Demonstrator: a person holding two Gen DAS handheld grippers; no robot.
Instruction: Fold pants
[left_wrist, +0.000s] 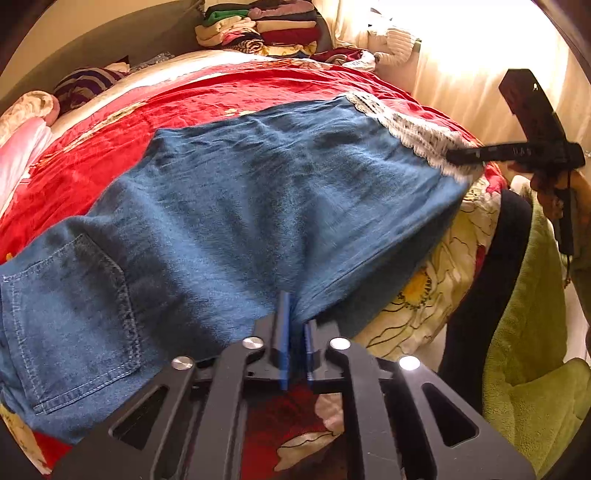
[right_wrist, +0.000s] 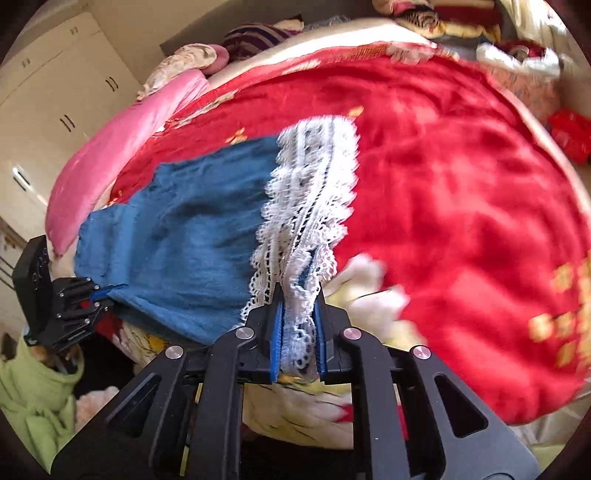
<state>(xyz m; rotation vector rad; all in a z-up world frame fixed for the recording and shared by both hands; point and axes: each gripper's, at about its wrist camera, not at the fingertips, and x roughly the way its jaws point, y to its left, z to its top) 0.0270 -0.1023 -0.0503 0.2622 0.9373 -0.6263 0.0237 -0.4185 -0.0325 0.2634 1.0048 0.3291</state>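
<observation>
Nearest me, my left tool (left_wrist: 295, 325) pinches the near edge of the blue denim pants (left_wrist: 258, 192), its blue pads pressed together on a fold of the cloth. My right tool (right_wrist: 297, 317) is clamped on the white lace trim (right_wrist: 310, 199) at the leg end, the lace bunched between its pads. The pants lie spread across the red blanket (left_wrist: 229, 88) on the bed, with a back pocket (left_wrist: 74, 325) at the near left and the lace hems at the far right. Beyond, a pink pillow (right_wrist: 122, 162) lies at the left, and a stack of folded clothes (left_wrist: 266, 26) sits at the far end of the bed.
</observation>
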